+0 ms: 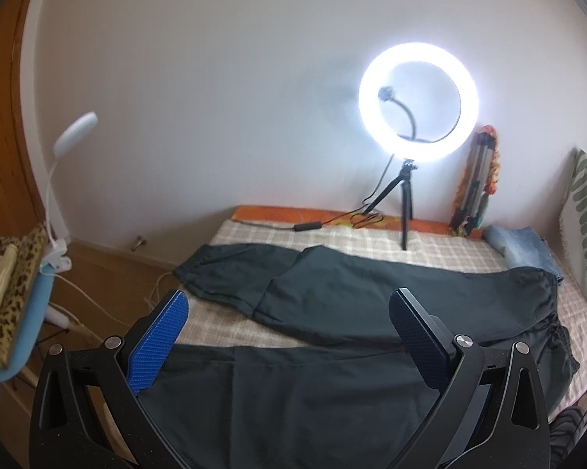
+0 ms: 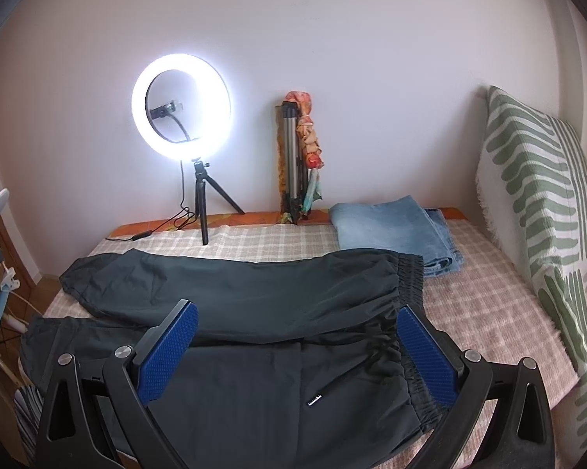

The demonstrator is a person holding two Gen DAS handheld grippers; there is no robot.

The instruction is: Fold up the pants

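Dark pants (image 1: 352, 293) lie spread flat on the checked bed cover (image 1: 301, 236), legs toward the left and elastic waistband (image 2: 410, 273) toward the right. In the right wrist view the pants (image 2: 234, 289) show a drawstring (image 2: 332, 387) near the waistband. My left gripper (image 1: 289, 305) is open and empty, held above the near leg. My right gripper (image 2: 297, 320) is open and empty, above the waist end of the pants.
A lit ring light (image 1: 418, 103) on a small tripod stands at the back by the wall, its cable on the bed. Folded jeans (image 2: 395, 226) lie at the back right. A striped pillow (image 2: 539, 203) leans at the right. A blue chair (image 1: 16, 312) with a clip lamp stands left.
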